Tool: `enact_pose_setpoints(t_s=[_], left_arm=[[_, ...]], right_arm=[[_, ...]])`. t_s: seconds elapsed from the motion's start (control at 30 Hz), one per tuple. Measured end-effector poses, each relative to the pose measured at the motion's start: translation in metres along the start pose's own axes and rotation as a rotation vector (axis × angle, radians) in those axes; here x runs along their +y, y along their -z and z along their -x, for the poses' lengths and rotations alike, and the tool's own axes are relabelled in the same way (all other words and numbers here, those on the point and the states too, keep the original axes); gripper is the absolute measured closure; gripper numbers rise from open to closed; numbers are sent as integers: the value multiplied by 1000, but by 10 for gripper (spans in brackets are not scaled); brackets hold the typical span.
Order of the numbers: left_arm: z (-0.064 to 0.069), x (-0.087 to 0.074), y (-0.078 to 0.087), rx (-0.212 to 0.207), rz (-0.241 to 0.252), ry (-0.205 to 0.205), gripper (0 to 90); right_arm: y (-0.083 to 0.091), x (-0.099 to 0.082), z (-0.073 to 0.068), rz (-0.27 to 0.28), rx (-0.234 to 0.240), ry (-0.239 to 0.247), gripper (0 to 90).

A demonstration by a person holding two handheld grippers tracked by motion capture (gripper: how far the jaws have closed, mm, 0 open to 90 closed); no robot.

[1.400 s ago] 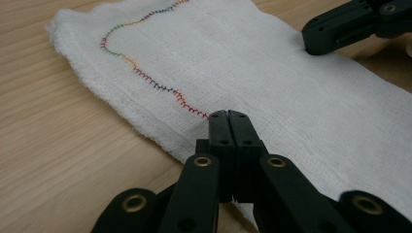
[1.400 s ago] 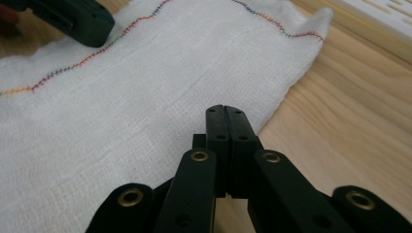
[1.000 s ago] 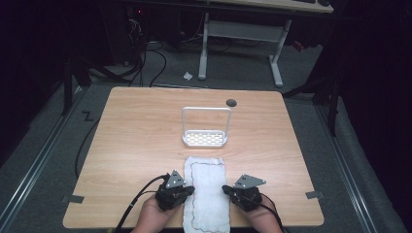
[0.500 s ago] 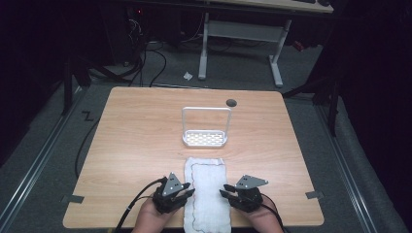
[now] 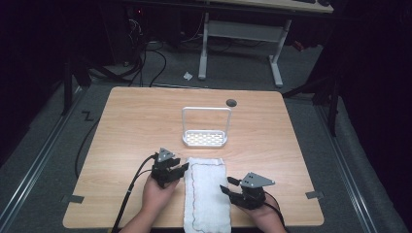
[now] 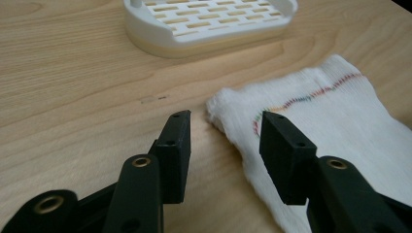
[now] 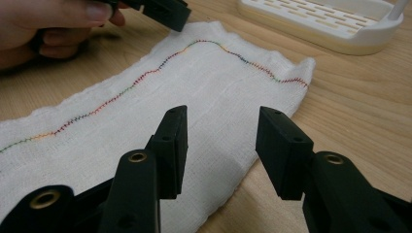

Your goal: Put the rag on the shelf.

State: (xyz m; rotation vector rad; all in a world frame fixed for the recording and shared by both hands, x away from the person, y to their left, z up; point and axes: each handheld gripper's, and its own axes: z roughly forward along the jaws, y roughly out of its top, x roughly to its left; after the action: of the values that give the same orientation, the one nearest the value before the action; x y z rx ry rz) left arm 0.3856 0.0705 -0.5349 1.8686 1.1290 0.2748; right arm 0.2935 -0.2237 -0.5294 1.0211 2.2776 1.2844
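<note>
Left gripper [image 5: 183, 168] moved forward along cloth [image 5: 206, 194]; right gripper [image 5: 225, 188] stayed.

Left gripper [image 5: 176, 171] moved forward along cloth [image 5: 206, 194] left edge, toward far corner. Right gripper [image 5: 231, 188] shifted slightly back.

white cloth [image 5: 206, 193], white rack [image 5: 205, 138], table [image 5: 126, 126]

One bench [image 5: 126, 126] carries one white cloth [image 5: 206, 194] with coloured stitching, at the middle of its near edge, and one white slotted rack [image 5: 205, 139] with a hoop handle, near its middle. Two grippers: the left gripper [image 5: 183, 167] and the right gripper [image 5: 225, 188], one in each of two hands.
</note>
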Motion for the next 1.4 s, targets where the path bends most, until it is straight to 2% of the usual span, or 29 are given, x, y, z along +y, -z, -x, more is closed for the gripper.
enact_pose_setpoints(t_s=[0.03,0.07,0.13,0.2,0.33,0.47,0.53,0.57,0.6,0.7,0.73,0.77,0.83,0.87,1.0,1.1,1.2,1.3,1.33,1.4], left_arm=[[0,2,-3,12,4,14,550],[1,4,-6,30,0,11,564],[4,8,-12,57,-31,-12,603],[7,9,-16,69,-39,-25,656],[10,7,-20,82,-47,-23,692],[13,6,-21,79,-40,-20,735],[14,5,-21,79,-37,-25,757],[13,4,-21,73,-36,-21,782],[13,4,-21,63,-38,-17,782],[12,5,-21,48,-40,-10,808],[12,4,-21,49,-39,-11,812],[13,4,-21,53,-38,-15,821],[14,4,-21,60,-38,-26,824],[14,4,-21,60,-38,-26,828],[13,4,-21,58,-36,-24,830],[13,4,-21,54,-36,-19,833],[11,4,-21,38,-38,-6,840],[9,4,-21,26,-39,8,840],[10,4,-21,27,-39,5,840],[10,4,-21,28,-39,4,841]], right_arm=[[0,0,1,1,4,-3,554],[0,-1,1,0,5,-5,554],[-1,-1,2,-4,2,-9,554],[-2,-1,3,-3,-1,-20,555],[-3,0,5,-3,-2,-33,561],[-6,1,6,-1,-29,-40,562],[-10,3,8,-8,-57,-42,563],[-16,8,11,-22,-96,-50,564],[-16,8,11,-22,-96,-50,564],[-29,19,21,-29,-140,-100,557],[-33,22,25,-25,-154,-104,557],[-42,28,31,-43,-195,-112,582],[-47,31,34,-49,-209,-123,598],[-54,35,40,-59,-228,-150,643],[-63,37,42,-71,-207,-167,666],[-72,39,40,-102,-218,-166,695],[-72,39,38,-108,-217,-166,743],[-72,38,38,-114,-189,-169,802],[-72,38,38,-114,-170,-173,848],[-72,38,38,-116,-167,-174,852]])
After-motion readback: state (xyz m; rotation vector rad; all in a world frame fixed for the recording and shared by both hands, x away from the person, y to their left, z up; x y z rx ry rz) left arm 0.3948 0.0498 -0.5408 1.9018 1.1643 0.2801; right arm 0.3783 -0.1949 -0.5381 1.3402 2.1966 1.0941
